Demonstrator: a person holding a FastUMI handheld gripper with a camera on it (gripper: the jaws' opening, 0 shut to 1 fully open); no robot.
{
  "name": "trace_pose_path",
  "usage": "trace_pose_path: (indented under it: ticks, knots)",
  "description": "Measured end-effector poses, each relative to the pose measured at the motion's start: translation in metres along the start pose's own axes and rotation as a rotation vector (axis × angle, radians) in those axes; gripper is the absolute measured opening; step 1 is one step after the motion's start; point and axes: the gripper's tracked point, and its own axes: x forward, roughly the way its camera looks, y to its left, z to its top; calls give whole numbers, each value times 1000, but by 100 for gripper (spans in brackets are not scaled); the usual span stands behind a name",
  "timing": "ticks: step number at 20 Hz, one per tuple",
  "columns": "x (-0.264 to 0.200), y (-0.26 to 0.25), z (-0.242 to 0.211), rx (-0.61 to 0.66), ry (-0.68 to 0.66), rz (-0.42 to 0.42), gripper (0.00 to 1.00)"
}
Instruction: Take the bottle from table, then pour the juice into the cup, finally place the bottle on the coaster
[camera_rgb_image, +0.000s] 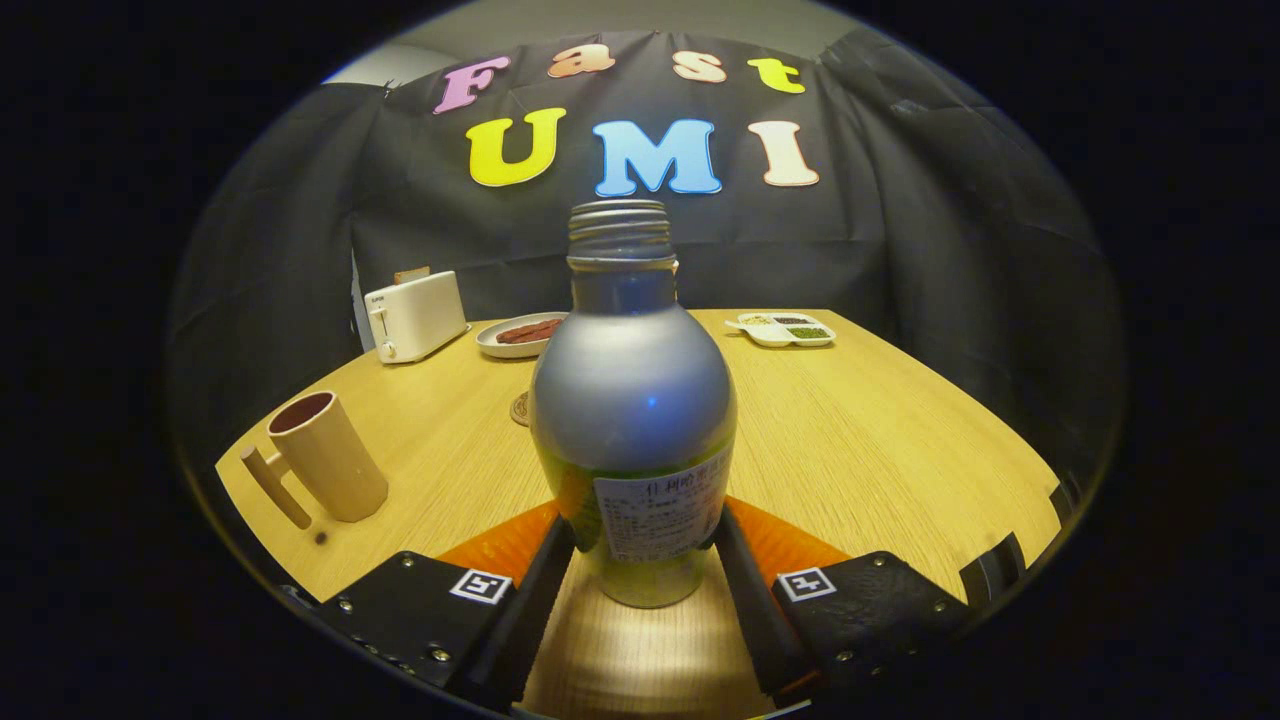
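Fingers (548, 560) of the tool (645, 560) are seen pressed on both sides of the silver bottle (632, 400), which is held upright with its cap off and its bottom just above the wooden table (880, 440). Part of a round brown coaster (520, 408) is seen peeking out from behind the bottle, and the tan cup (325, 455) with a handle is stood on the table well off to the left. Farther back, a white toaster (415, 315), a plate with something red (520, 333) and a white tray with small parts (785, 328) are set near the table's far edge.
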Motion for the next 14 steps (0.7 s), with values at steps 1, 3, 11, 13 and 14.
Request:
trace_pose_path:
  ticks: [1,3,11,13,14]
  knots:
    - [2,0,0,-5,8,-4,81]
    - [1,0,-1,-15,26,-11,79]
    - [-3,18,14,-132,70,9,68]
    - [-4,26,28,-185,56,19,68]
    - [-4,32,33,-213,51,27,68]
